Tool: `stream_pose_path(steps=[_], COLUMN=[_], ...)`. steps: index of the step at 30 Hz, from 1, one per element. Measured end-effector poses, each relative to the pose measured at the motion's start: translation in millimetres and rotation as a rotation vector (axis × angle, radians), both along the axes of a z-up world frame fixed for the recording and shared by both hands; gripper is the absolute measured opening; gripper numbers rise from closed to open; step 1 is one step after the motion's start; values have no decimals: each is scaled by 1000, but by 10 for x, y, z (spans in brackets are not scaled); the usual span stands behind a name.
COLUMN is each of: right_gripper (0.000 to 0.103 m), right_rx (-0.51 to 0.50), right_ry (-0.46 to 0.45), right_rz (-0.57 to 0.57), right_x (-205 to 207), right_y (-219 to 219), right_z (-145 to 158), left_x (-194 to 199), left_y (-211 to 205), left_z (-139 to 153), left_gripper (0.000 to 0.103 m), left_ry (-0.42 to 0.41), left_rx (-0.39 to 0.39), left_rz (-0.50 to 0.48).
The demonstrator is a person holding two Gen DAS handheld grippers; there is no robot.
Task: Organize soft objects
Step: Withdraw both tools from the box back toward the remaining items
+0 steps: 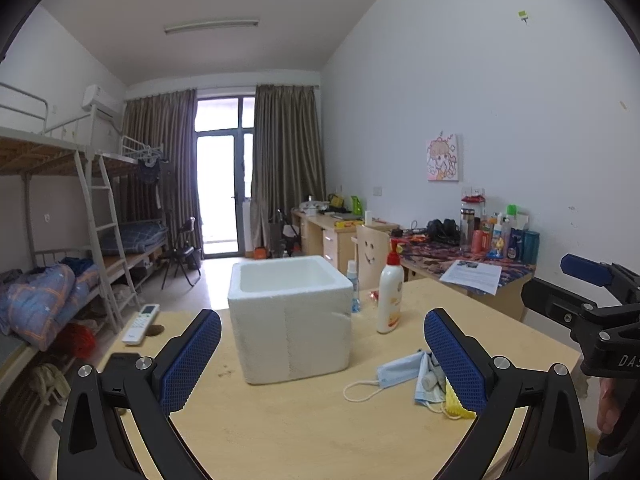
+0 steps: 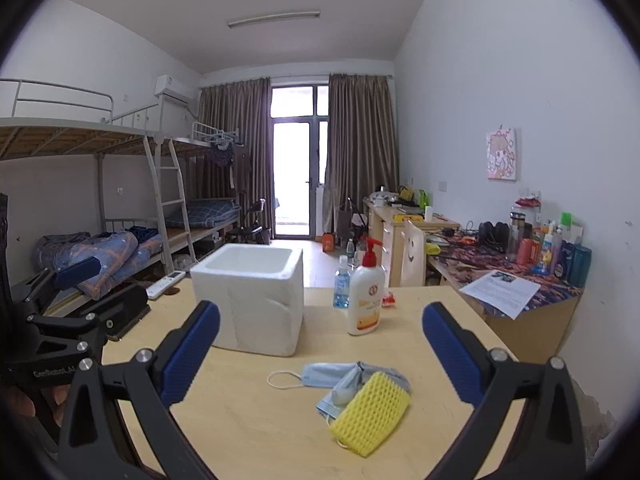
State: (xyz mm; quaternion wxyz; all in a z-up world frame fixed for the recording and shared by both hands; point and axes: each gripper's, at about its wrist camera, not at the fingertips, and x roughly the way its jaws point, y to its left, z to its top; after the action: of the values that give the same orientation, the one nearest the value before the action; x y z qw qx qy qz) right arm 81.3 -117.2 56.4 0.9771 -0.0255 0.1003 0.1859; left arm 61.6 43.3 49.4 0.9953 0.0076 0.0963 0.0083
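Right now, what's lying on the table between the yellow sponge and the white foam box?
In the right wrist view, a crumpled blue face mask lies between the sponge and the foam box; otherwise the table there is bare.

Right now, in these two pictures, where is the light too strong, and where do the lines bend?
Left wrist view: the balcony door is overexposed, and the bunk bed curves near the edge. Right wrist view: the same door glares white; the yellow sponge stays sharp; dark lens corners frame both views.

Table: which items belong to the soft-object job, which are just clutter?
Job: yellow foam net, blue face masks, white foam box, both tongs open.
Clutter: lotion pump bottle, small blue bottle, remote.
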Motion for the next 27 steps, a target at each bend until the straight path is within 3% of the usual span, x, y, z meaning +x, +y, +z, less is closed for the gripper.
stream_pose_path(steps=[10,27], right_gripper=[102,102], right_rx=[7,-11], right_ry=[26,143], right_rz=[-62,-92], right_x=[90,362], right_y=[-135,-210], right_z=[-214,-571], left_x=[122,361], left_y=[97,40], left_z=[-200,-469], left_gripper=[102,102], left_ry=[23,112], left_rx=[-63,-69], left_rz=[-4,-32])
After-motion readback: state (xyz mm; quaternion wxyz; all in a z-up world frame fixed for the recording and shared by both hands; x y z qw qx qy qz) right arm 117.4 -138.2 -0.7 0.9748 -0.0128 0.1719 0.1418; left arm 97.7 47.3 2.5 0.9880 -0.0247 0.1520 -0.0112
